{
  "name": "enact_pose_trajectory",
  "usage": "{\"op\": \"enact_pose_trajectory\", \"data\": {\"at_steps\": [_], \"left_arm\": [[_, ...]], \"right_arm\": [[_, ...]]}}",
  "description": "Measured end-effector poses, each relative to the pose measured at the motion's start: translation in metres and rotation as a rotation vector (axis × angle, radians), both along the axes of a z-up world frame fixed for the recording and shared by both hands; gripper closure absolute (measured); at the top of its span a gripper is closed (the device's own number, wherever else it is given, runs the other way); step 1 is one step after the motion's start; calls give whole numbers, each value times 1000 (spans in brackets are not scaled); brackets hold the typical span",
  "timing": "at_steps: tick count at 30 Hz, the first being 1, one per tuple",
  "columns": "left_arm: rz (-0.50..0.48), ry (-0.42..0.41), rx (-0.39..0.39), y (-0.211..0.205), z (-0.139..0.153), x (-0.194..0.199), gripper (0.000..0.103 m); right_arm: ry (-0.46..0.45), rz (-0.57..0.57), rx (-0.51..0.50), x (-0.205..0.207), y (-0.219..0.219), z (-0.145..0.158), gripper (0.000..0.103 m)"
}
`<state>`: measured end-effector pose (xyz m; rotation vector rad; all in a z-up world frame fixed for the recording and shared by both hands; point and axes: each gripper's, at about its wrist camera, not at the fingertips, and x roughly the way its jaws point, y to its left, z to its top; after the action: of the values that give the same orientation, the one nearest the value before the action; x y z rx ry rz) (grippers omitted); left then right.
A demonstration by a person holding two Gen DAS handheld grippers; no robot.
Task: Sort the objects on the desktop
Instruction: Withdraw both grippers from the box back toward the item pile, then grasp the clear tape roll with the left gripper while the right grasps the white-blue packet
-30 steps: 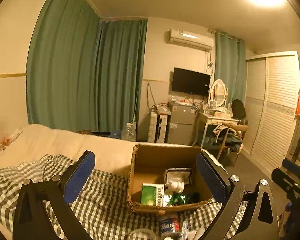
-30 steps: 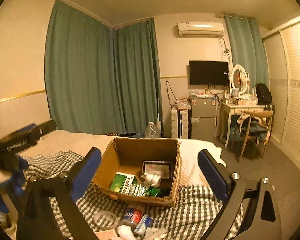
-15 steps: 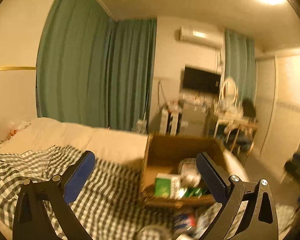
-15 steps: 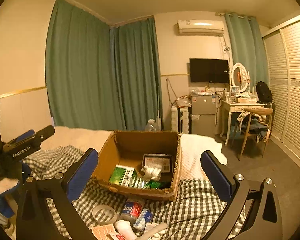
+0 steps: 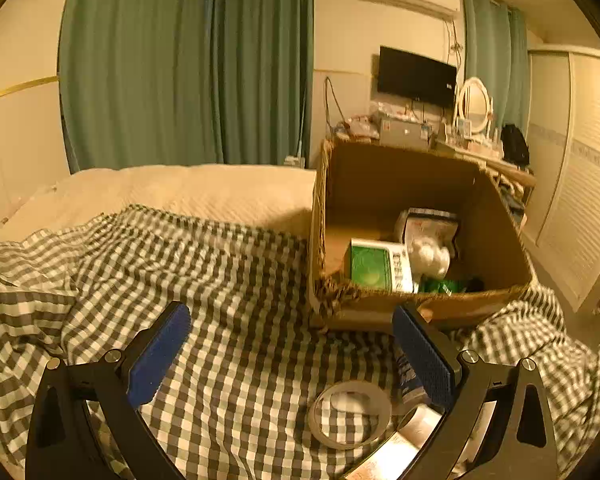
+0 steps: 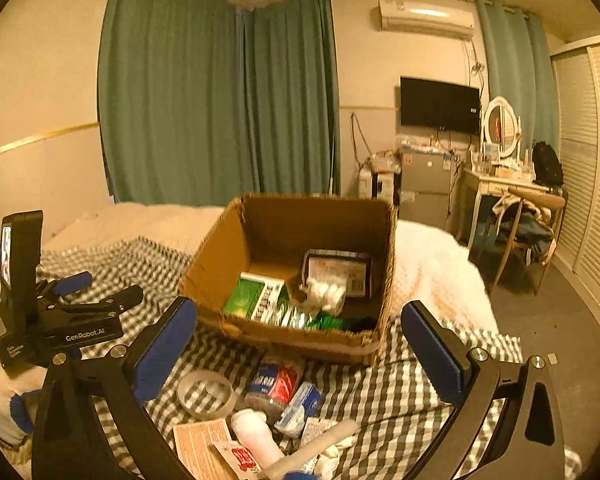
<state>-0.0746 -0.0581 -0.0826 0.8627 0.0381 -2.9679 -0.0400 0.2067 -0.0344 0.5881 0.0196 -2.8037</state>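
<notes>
Partly hidden tape roll [image 5: 350, 414], both claws (left [image 5: 290, 354], right [image 6: 300, 346]) released, box [image 6: 220, 276] beyond.

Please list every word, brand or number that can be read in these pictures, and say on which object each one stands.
"GenRobot.AI": white print on the side of the left hand-held gripper, seen in the right wrist view.
Smaller white print lower on the same body: too small to read.
Green box in the cardboard box, blue-and-red pack, red-printed sachet: print blurred, unreadable.

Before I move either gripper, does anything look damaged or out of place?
Yes: the cardboard box has a frayed, torn front rim, worst at the left corner. The tape roll and small packets lie loose on the checked blanket, still unsorted.
</notes>
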Motion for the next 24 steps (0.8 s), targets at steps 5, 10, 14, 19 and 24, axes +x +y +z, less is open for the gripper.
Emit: {"op": "enact_pose_trajectory", "data": {"at_steps": [5, 10, 14, 19, 24], "left_arm": [[-44, -88, -25, 4, -28, -11, 1], [-44, -165, -18, 5, -59, -25, 7], [-56, -228, -40, 6, -82, -33, 11], [-68, -308, -44, 6, -108, -41, 22], [-77, -375, -46, 5, -128, -46, 31]], "right_arm": [[-50, 47, 36, -13, -11, -23, 7], [-91, 77, 105, -25, -25, -52, 10], [-175, 67, 83, -40, -22, -75, 15], [-248, 60, 84, -54, -20, -99, 21], [-335, 55, 118, -65, -22, -126, 31]]}}
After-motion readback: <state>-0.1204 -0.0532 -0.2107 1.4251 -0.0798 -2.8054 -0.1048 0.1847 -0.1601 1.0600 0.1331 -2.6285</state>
